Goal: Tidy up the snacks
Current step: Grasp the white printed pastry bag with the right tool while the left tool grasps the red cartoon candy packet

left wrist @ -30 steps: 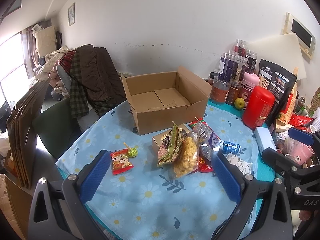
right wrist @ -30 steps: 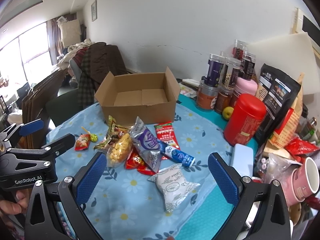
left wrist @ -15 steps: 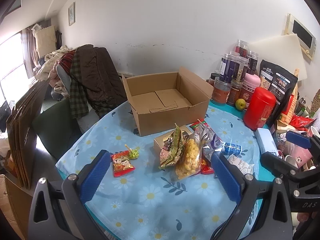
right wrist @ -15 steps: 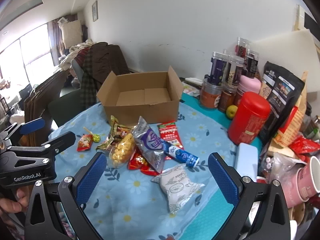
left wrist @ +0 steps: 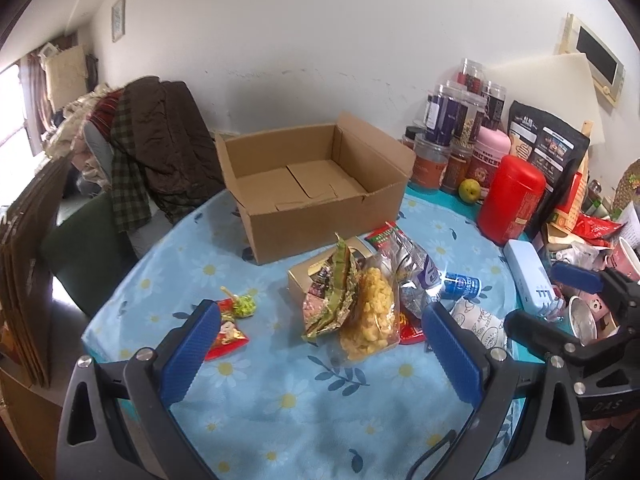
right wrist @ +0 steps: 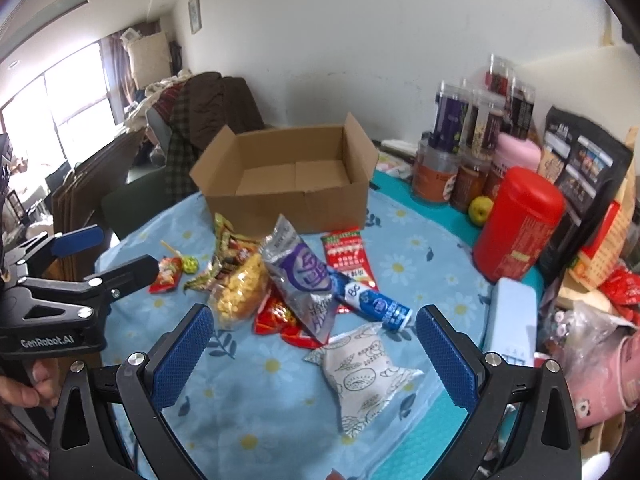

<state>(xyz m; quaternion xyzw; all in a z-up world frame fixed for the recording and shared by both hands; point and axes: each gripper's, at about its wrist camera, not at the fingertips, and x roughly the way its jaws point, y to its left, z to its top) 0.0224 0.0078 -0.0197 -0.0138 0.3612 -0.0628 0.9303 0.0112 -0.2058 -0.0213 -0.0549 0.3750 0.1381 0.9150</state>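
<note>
Snack packets (right wrist: 292, 280): crinkled foil and plastic, heaped on daisy-print tablecloth (left wrist: 280, 400) before empty cardboard box (left wrist: 312, 184). Beside: glossy red canister (right wrist: 520, 224), stacked jars (left wrist: 456, 120). Left gripper (left wrist: 320, 352), right gripper (right wrist: 316, 356): spread, empty, hovering.

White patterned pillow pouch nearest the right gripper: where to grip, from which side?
Pinch the white patterned pillow pouch across its puffed middle, coming from above with the right gripper. It lies flat on the blue daisy tablecloth, apart from the pile, sealed ends thin and floppy.

Behind the daisy-print tablecloth (left wrist: 280, 392): red canister (left wrist: 511, 197) beside a green apple (left wrist: 469, 189), stacked jars (left wrist: 456, 120), black pouch (left wrist: 548, 140), coats (left wrist: 160, 140) over a chair.
</note>
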